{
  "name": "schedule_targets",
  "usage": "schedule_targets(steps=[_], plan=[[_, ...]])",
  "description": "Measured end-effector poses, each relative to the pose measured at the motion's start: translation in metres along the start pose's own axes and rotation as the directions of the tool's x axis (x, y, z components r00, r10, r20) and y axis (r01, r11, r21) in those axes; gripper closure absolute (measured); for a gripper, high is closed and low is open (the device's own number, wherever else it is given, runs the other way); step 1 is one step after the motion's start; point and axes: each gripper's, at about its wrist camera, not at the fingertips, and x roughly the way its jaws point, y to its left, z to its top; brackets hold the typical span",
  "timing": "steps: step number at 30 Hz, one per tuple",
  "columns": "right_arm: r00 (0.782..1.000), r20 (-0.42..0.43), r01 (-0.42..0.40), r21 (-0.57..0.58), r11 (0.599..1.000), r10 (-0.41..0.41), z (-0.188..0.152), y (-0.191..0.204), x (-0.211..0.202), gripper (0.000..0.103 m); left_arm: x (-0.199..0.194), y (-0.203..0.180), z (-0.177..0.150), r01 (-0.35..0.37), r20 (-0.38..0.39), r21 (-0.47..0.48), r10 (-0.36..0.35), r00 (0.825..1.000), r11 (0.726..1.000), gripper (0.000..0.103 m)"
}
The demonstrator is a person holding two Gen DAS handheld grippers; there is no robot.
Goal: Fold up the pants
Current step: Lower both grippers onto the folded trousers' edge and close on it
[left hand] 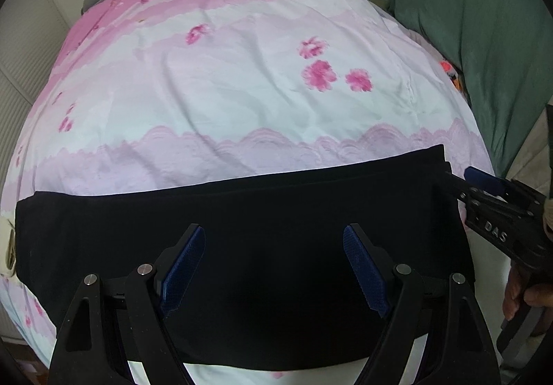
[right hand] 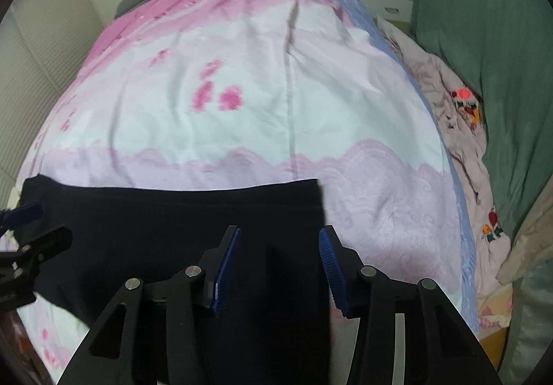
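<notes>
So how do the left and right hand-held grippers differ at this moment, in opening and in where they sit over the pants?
The left hand-held gripper is spread wide; the right hand-held gripper is open more narrowly. The left sits over the middle of the black pants; the right sits at their right-hand edge, one finger over the pink floral duvet. Both are open, hold nothing, and have blue pads.

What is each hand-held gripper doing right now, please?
Left hand-held gripper: open, over the black pants, holding nothing.
Right hand-held gripper: open, at the pants' right edge, holding nothing.
</notes>
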Motion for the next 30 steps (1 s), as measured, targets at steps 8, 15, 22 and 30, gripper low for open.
schedule_targets(steps=[8, 15, 22, 30], plan=[[0.999, -0.048, -0.021, 0.025, 0.999, 0.022, 0.005, -0.015, 0.031, 0.063, 0.011, -0.014, 0.006, 0.019, -0.020, 0.030, -0.019, 1.000, 0.999, 0.021], [0.998, -0.019, -0.063, 0.004, 0.998, 0.063, 0.007, -0.003, 0.016, 0.071, 0.012, -0.012, 0.007, 0.020, -0.024, 0.028, -0.019, 1.000, 0.999, 0.021], [0.996, -0.025, -0.080, 0.014, 0.997, 0.080, 0.008, -0.006, 0.020, 0.077, 0.014, -0.009, 0.007, 0.023, -0.034, 0.023, -0.022, 0.999, 0.999, 0.021], [0.996, -0.063, -0.064, 0.031, 0.997, 0.066, 0.008, -0.021, 0.035, 0.097, 0.014, -0.004, 0.006, 0.019, -0.038, 0.018, -0.018, 0.999, 1.000, 0.021]])
